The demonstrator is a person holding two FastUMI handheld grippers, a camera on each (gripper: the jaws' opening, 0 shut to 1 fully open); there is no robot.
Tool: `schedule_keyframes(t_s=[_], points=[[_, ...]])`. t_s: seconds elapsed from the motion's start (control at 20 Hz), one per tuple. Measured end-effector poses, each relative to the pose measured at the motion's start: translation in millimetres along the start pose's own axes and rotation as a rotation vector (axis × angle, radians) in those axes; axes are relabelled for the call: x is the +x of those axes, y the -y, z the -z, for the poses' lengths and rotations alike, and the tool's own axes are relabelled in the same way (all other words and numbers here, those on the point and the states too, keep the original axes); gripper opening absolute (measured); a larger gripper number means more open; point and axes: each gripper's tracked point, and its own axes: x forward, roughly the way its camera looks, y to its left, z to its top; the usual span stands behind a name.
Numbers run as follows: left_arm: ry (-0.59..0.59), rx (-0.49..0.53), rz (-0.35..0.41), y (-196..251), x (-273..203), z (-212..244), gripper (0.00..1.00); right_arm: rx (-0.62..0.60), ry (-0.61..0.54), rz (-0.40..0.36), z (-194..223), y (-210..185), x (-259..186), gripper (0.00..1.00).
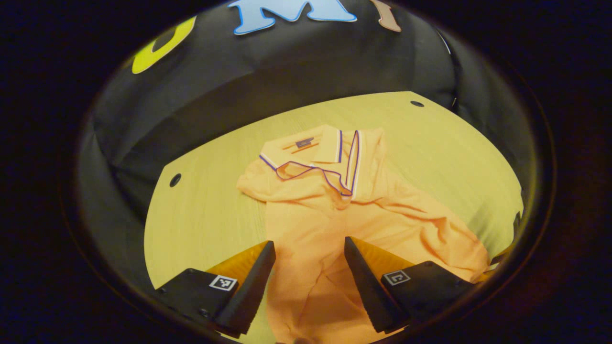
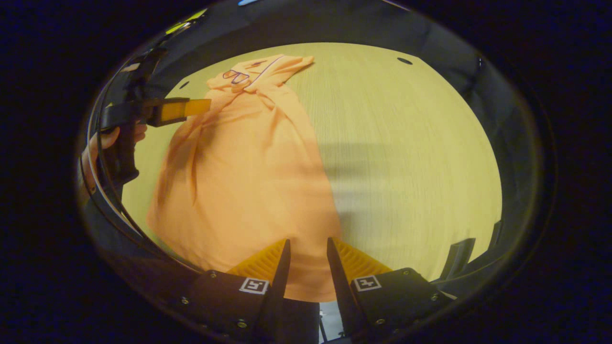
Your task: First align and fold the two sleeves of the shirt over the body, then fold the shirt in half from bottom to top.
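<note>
With the orange shirt (image 1: 330,215) spread collar-away on the wooden table (image 1: 201,210), your left gripper (image 1: 310,248) hangs above its lower body with jaws wide apart, gripping nothing, and your right gripper (image 2: 304,246) sits at its hem, jaws narrowly parted around the cloth's edge.

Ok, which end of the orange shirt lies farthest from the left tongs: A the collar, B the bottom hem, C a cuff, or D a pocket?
A: in the left gripper view the collar of the shirt lies at the far end, beyond the open left tongs.
</note>
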Motion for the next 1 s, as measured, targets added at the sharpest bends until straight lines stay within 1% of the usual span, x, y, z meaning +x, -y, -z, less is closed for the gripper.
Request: schedule_keyframes(t_s=[0.15, 0.2, 0.3, 0.35, 0.4, 0.45, 0.5, 0.75, 0.85, 0.9, 0.95, 1.0], points=[[-0.045, -0.028, 0.009, -4.6, -19.4, 28.3, 1.0, 0.002, -0.018, -0.002, 4.8, -0.6, 5.3, 0.5], [-0.06, -0.036, 0.016, -4.3, -25.8, 37.8, 0.95, -0.004, -0.024, 0.0, 6.2, -0.9, 7.6, 0.5], [-0.09, -0.052, 0.023, -2.6, -37.6, 57.5, 0.95, -0.017, -0.036, 0.001, 9.9, -2.2, 9.3, 0.5], [-0.109, -0.061, 0.024, -2.6, -44.4, 68.4, 1.0, -0.024, -0.04, 0.001, 11.0, -2.7, 9.5, 0.5], [-0.129, -0.071, 0.025, -0.2, -48.3, 79.3, 1.0, -0.031, -0.042, -0.001, 12.4, -3.9, 10.3, 0.5], [-0.151, -0.083, 0.027, 1.9, -53.5, 89.8, 0.95, -0.037, -0.045, -0.003, 13.4, -4.0, 10.0, 0.5], [-0.174, -0.096, 0.031, 5.0, -59.6, 101.4, 1.0, -0.044, -0.048, -0.003, 15.4, -4.0, 10.2, 0.5], [-0.266, -0.147, 0.038, 15.4, -88.7, 148.8, 1.0, -0.067, -0.048, 0.001, 18.3, -3.9, 11.3, 0.49], [-0.299, -0.163, 0.031, 15.7, -95.8, 164.7, 1.0, -0.071, -0.05, 0.007, 18.7, -3.9, 11.5, 0.57], [-0.313, -0.167, 0.027, 14.8, -97.7, 170.5, 0.95, -0.073, -0.052, 0.011, 19.2, -4.2, 11.8, 0.5], [-0.326, -0.17, 0.024, 14.0, -98.6, 174.4, 1.0, -0.075, -0.054, 0.015, 18.8, -4.2, 12.1, 0.5], [-0.34, -0.171, 0.025, 13.8, -99.1, 179.1, 0.95, -0.077, -0.056, 0.021, 19.1, -4.5, 12.6, 0.5]])
